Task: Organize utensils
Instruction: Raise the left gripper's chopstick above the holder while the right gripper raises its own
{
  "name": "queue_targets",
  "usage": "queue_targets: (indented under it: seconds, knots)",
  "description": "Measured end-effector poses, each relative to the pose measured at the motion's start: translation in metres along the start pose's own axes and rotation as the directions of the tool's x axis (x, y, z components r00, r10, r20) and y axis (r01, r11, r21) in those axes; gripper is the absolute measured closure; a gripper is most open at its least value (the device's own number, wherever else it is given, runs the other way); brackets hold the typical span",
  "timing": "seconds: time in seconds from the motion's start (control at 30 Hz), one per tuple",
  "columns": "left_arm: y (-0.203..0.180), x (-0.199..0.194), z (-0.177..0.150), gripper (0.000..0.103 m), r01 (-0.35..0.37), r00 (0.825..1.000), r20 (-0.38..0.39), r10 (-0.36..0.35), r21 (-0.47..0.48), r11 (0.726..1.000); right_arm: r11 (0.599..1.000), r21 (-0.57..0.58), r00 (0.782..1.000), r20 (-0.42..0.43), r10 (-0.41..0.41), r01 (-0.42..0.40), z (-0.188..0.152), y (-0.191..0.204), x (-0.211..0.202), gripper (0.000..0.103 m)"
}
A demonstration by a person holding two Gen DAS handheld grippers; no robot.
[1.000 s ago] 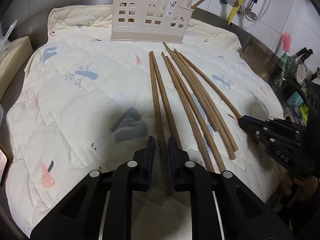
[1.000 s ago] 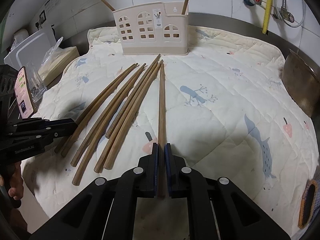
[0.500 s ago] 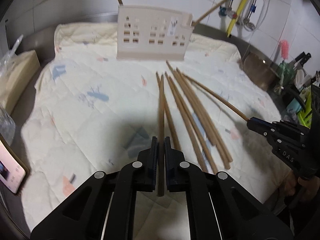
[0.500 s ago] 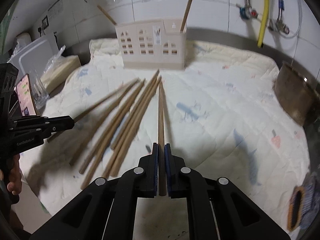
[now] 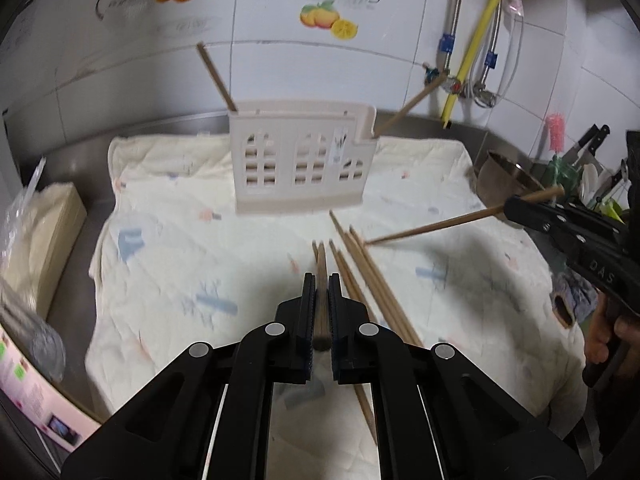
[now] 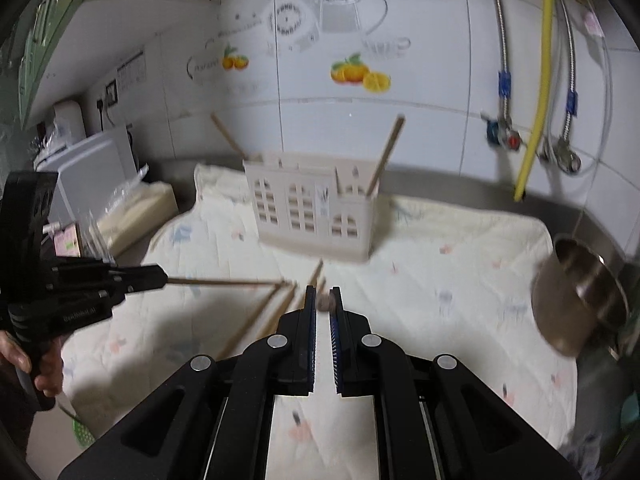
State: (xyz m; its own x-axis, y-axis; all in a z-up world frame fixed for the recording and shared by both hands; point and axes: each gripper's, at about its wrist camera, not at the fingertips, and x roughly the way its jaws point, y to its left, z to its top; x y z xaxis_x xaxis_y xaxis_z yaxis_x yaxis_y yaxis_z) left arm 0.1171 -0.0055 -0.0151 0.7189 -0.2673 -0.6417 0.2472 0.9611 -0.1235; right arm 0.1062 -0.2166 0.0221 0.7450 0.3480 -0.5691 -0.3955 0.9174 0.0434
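A beige utensil holder (image 5: 302, 162) stands at the far side of the quilted mat (image 5: 160, 264), with one chopstick sticking out at each end; it also shows in the right wrist view (image 6: 312, 212). My left gripper (image 5: 319, 292) is shut on a wooden chopstick (image 5: 321, 304), lifted above the mat and pointing at the holder. My right gripper (image 6: 323, 304) is shut on another chopstick (image 6: 325, 303), seen end-on; in the left wrist view that chopstick (image 5: 440, 224) is held level above the mat. Several chopsticks (image 5: 360, 272) lie on the mat.
A steel pot (image 6: 580, 304) sits at the mat's right edge. A tissue pack (image 5: 36, 240) and a pink phone (image 5: 36, 396) are on the left. Knives and a brush (image 5: 576, 152) stand far right. Pipes (image 6: 532, 80) run down the tiled wall.
Both grippers have risen off the mat, each carrying its chopstick, and tilted up toward the holder. The left gripper closed on its chopstick during the earlier frames.
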Motion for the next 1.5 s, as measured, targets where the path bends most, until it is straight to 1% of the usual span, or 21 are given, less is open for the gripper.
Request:
queue_targets:
  seconds: [0.1,0.3,0.43,0.57,0.67,0.8,0.83,0.93,1.0,1.1,1.3,1.37,1.5]
  knots:
    - [-0.002,0.000,0.014,0.098,0.001,1.000,0.012,-0.001,0.022,1.000,1.000,-0.003,1.000,0.011,0.019,-0.019,0.019,-0.001,0.005,0.096]
    - [0.000,-0.006,0.047,0.098,0.011,0.999,0.040,-0.013,0.049,0.999,0.998,-0.049,0.998,0.030,0.046,-0.044,0.064,-0.002,0.002,0.096]
    - [0.000,-0.016,0.075,0.098,0.008,0.998,0.069,-0.013,0.073,0.997,0.995,-0.060,0.996,0.037,0.082,-0.079,0.095,-0.007,-0.002,0.096]
    - [0.000,-0.028,0.106,0.098,0.008,0.994,0.106,-0.018,0.093,0.996,0.993,-0.066,0.994,0.050,0.100,-0.096,0.122,-0.010,-0.004,0.096]
    - [0.001,-0.040,0.131,0.098,-0.009,0.988,0.152,-0.007,0.099,0.995,0.993,-0.079,0.993,0.072,0.094,-0.088,0.145,-0.012,-0.006,0.097]
    - [0.005,-0.055,0.167,0.098,-0.012,0.974,0.224,-0.010,0.098,0.995,0.994,-0.068,0.991,0.098,0.091,-0.084,0.169,-0.019,-0.006,0.096]
    - [0.006,-0.058,0.180,0.098,-0.020,0.969,0.246,-0.004,0.096,0.995,0.995,-0.067,0.991,0.106,0.085,-0.078,0.174,-0.020,-0.005,0.096]
    - [0.010,-0.057,0.202,0.098,-0.055,0.957,0.288,0.027,0.090,0.994,0.997,-0.057,0.991,0.120,0.066,-0.059,0.187,-0.025,0.002,0.096]
    - [0.015,-0.051,0.215,0.098,-0.075,0.952,0.303,0.049,0.075,0.994,0.998,-0.053,0.991,0.128,0.043,-0.037,0.194,-0.029,0.009,0.096]
    - [0.024,-0.036,0.225,0.098,-0.089,0.950,0.304,0.069,0.051,0.995,0.999,-0.038,0.990,0.136,0.029,-0.024,0.202,-0.034,0.019,0.096]
    - [0.046,0.004,0.224,0.098,-0.087,0.961,0.264,0.087,-0.012,0.996,1.000,-0.017,0.991,0.136,0.000,0.002,0.209,-0.038,0.051,0.096]
    - [0.053,0.019,0.219,0.098,-0.082,0.968,0.234,0.086,-0.029,0.996,1.000,-0.010,0.992,0.123,0.002,-0.001,0.207,-0.040,0.061,0.096]
    - [0.063,0.037,0.211,0.098,-0.074,0.978,0.193,0.082,-0.047,0.996,1.000,-0.004,0.997,0.078,0.002,-0.001,0.196,-0.040,0.086,0.096]
